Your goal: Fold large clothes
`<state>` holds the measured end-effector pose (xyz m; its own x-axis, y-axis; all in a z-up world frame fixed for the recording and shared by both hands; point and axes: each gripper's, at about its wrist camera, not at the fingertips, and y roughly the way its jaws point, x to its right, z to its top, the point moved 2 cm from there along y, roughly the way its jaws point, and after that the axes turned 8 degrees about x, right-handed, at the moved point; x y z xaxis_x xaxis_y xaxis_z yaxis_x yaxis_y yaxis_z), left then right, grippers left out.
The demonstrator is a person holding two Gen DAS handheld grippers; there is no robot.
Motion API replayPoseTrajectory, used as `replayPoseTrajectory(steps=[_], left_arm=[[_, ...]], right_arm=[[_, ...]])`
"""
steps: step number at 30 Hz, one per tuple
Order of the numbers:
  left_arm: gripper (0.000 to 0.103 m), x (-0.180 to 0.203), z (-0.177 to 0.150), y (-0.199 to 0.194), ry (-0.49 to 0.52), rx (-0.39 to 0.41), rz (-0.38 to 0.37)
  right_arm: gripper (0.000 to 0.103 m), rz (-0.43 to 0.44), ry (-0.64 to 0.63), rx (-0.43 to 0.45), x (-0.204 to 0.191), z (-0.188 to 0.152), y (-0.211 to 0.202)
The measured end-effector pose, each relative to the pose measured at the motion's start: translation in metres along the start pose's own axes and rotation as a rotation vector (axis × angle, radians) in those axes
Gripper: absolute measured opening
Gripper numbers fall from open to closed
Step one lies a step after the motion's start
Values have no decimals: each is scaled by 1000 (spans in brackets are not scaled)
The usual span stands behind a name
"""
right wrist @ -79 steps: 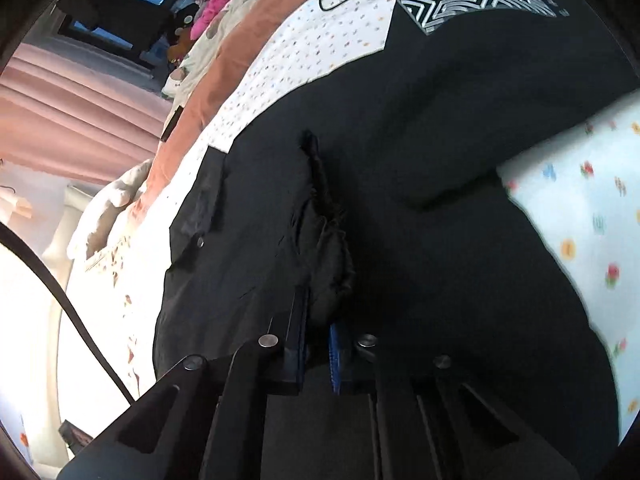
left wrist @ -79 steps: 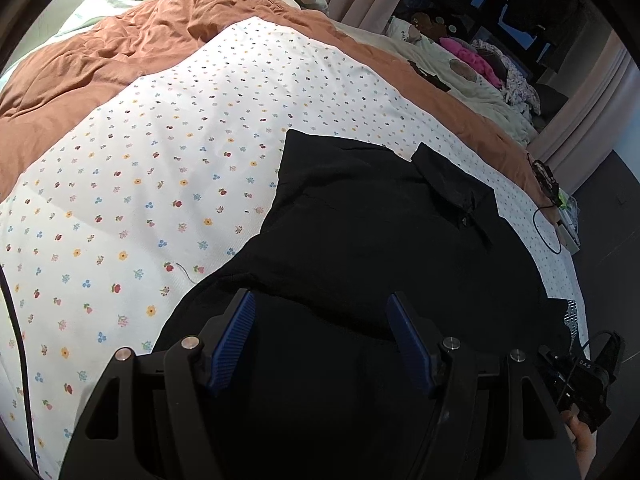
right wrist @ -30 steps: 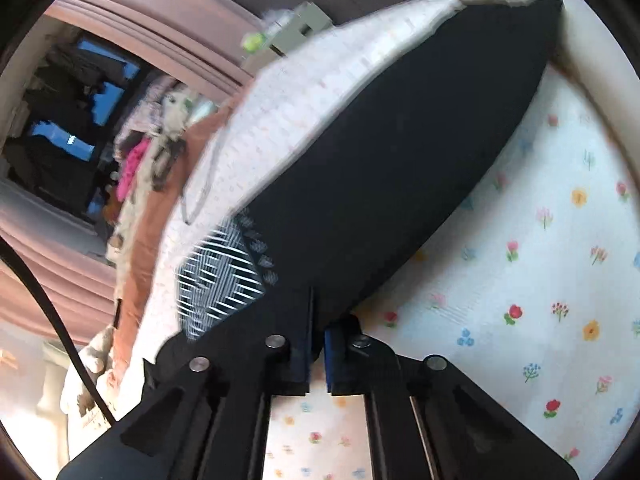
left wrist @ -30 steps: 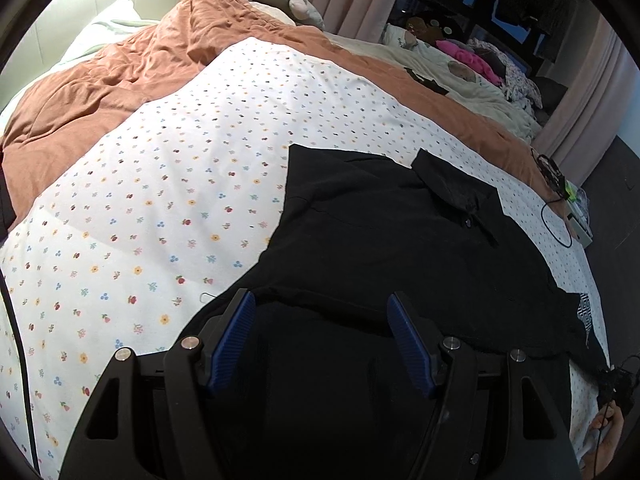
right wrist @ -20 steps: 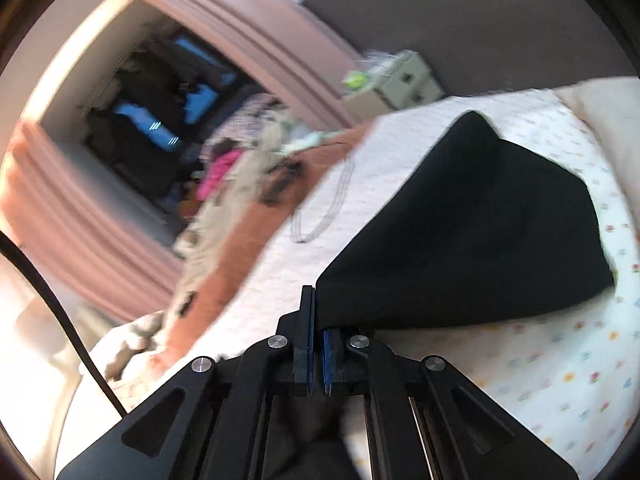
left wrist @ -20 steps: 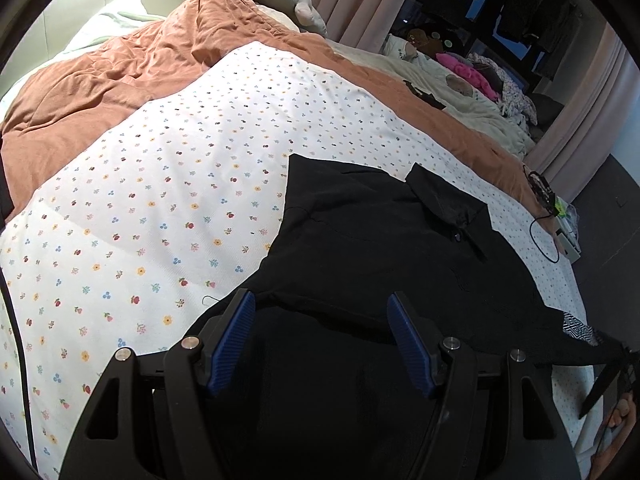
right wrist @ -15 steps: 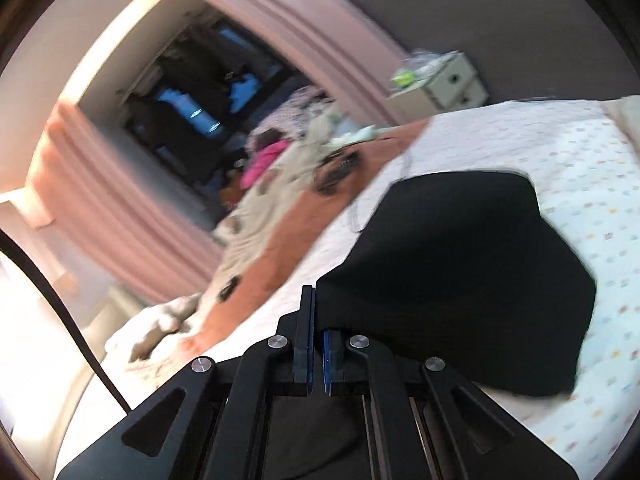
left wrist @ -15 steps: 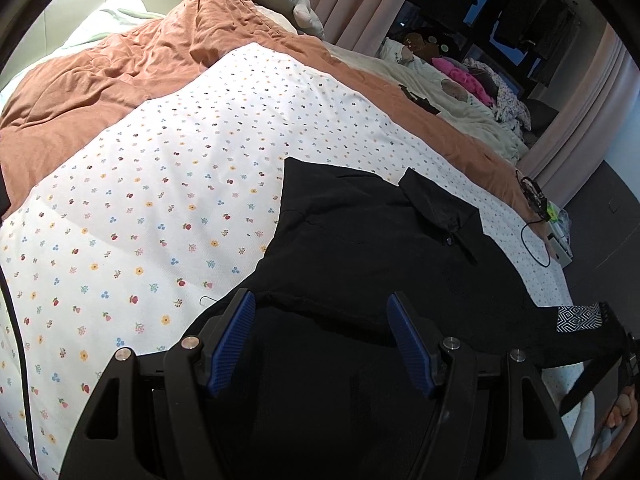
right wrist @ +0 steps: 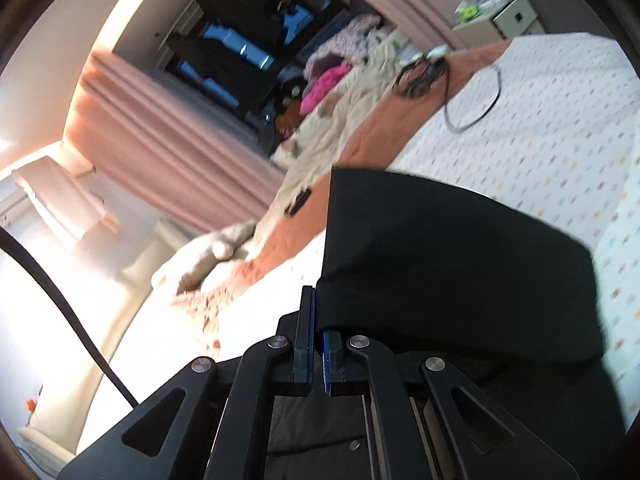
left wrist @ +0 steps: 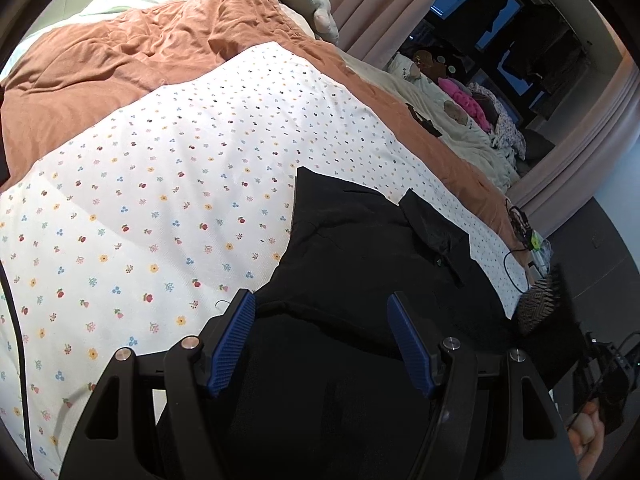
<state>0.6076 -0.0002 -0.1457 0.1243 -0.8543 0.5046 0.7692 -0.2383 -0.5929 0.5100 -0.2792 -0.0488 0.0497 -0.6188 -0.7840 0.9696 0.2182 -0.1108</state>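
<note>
A large black collared shirt [left wrist: 360, 248] lies spread on the flowered white sheet [left wrist: 168, 184] of a bed. My left gripper [left wrist: 320, 340] is open, its blue pads low over the shirt's near part, holding nothing. My right gripper [right wrist: 318, 320] is shut on a fold of the shirt's black cloth [right wrist: 440, 256], lifted off the bed; the cloth hangs in front of the camera. In the left wrist view the lifted side, with a black-and-white patterned patch [left wrist: 538, 306], rises at the far right by the other hand.
An orange duvet [left wrist: 120, 60] and pillows lie at the head of the bed. A black cable [right wrist: 472, 100] loops on the sheet near the far edge. A heap of clothes [left wrist: 472, 108], pink curtains and a small bedside cabinet [right wrist: 504, 16] stand beyond the bed.
My right gripper has lifted the pinched cloth off the bed and swung it up and over. In the left wrist view the shirt's right side has risen; the left gripper stays open.
</note>
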Motion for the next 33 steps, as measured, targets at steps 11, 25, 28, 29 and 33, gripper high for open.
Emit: replayPoseTrajectory(steps=[11,25,28,29,33], left_arm=[[69,0,4,-3,-7,2,-20],[69,11,0,-4,24,-2,-25],[69,8,1,-5,20,1,-18],[69,7,1,-5,18,3,-15],[69,4,3,-6,10,9,-8]], right_arm=[[46,-130,28,-361,34,-16,72],[71,-250,316,-158,136,35,-33],[58,-271,333,-83,149,54,-53],[41,-285,325,-67,147,53,-56],[11,-352,270,-29,136,55,-62]])
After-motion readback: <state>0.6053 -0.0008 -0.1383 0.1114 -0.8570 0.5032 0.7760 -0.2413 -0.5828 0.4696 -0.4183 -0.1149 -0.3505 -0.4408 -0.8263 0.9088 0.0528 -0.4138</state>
